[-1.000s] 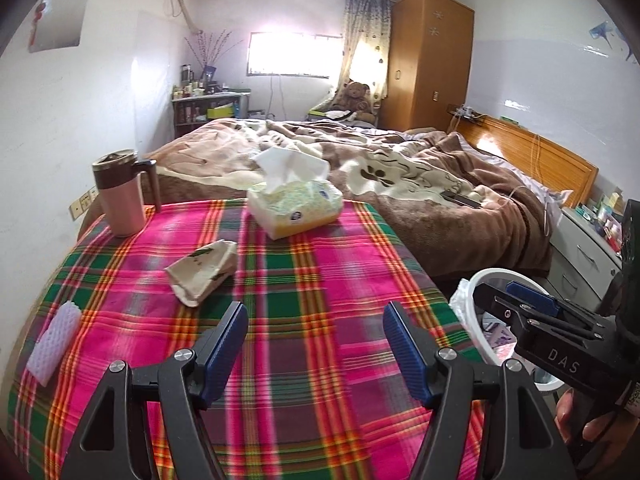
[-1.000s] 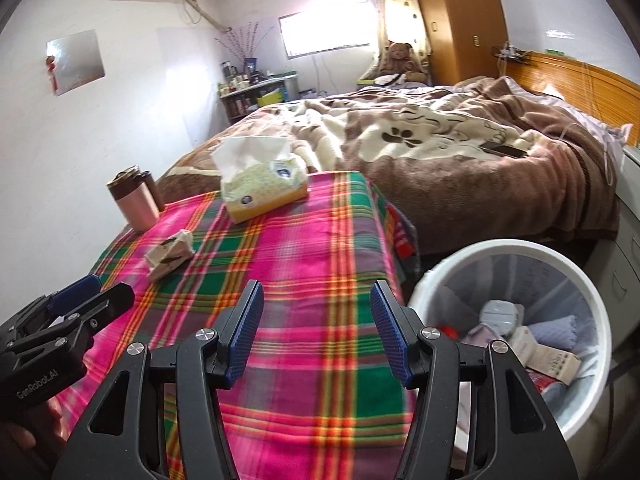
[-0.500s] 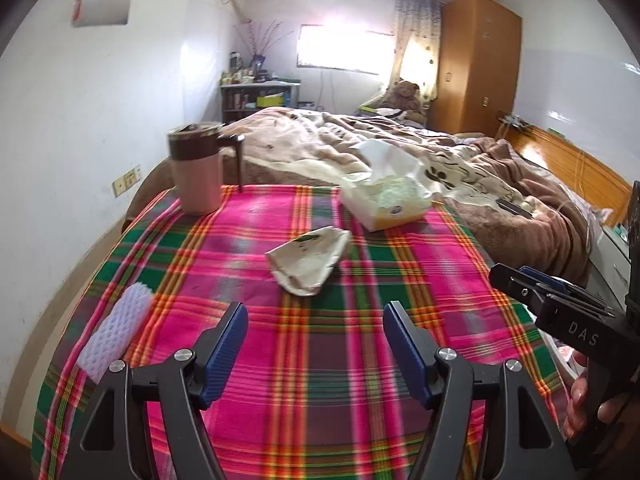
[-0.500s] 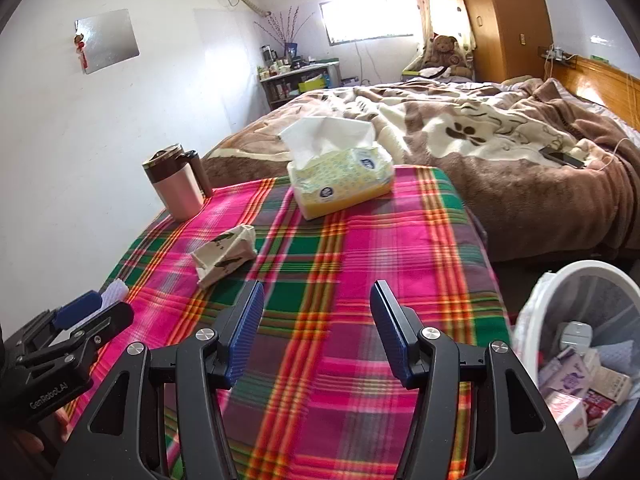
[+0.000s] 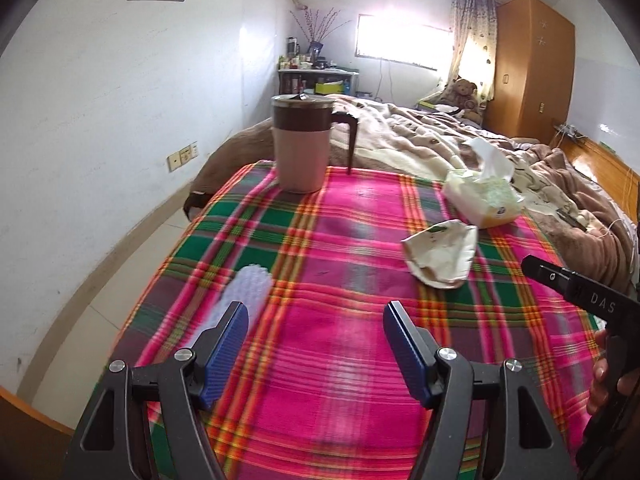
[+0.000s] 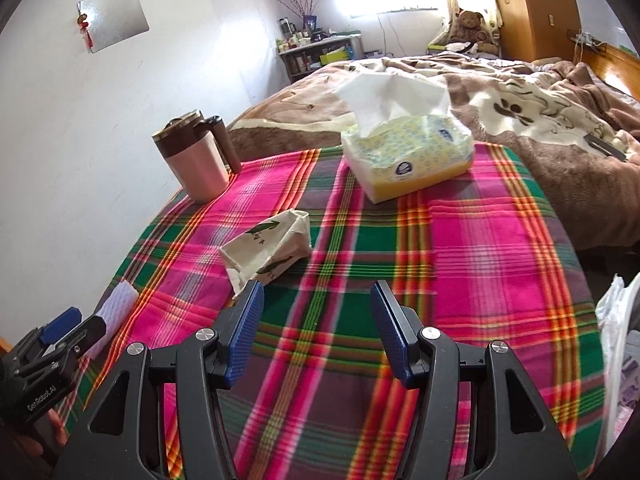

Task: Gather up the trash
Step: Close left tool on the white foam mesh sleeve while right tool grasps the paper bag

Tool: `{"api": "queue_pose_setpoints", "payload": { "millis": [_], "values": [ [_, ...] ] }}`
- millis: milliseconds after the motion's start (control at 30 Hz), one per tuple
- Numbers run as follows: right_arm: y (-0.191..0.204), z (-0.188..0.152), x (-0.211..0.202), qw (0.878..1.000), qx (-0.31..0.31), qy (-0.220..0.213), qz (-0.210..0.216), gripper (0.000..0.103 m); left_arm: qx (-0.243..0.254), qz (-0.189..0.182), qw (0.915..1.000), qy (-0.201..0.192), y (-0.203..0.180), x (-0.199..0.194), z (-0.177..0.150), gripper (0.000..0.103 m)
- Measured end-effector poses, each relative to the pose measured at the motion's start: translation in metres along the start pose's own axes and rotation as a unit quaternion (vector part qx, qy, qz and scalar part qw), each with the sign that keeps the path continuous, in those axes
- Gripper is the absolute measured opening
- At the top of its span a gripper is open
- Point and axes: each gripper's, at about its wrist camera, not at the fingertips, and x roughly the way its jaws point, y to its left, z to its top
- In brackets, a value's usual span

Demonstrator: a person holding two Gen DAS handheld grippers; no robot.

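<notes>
Crumpled beige paper wrapper with green print (image 6: 268, 246) lies on the pink, green and orange plaid cloth of the desk (image 6: 460, 248), near its middle, touching nothing else. A second piece, a white ribbed foam strip (image 5: 240, 300), lies flat near the desk's left edge, well apart from the wrapper. Behind the wrapper sits a soft yellow-and-white tissue pack (image 6: 408, 160) with one tissue standing out of its top. At the far left corner stands an upright pink mug with a brown lid and handle (image 5: 302, 148). Beyond the desk lies a bed with a brown and cream blanket (image 6: 520, 96).

Left tool (image 5: 316, 336) hangs over the near desk edge, jaws apart and empty; the foam strip lies just beyond its left finger. Right tool (image 6: 316, 332) likewise stands apart and empty, the wrapper just ahead of its left finger. A white-lined bin (image 6: 618, 344) shows at the right edge.
</notes>
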Motion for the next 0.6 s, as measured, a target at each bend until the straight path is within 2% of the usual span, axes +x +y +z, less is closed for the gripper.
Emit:
{"api": "queue_pose_setpoints", "payload": {
  "millis": [267, 600],
  "values": [
    [0.017, 0.008, 0.033, 1.0, -0.003, 0.022, 0.0, 0.057, -0.013, 0.035, 0.999, 0.025, 0.046, 0.024, 0.0, 0.07],
    [0.029, 0.017, 0.059, 0.999, -0.004, 0.041, 0.001, 0.057, -0.016, 0.011, 0.9975, 0.068, 0.061, 0.056, -0.002, 0.07]
  ]
}}
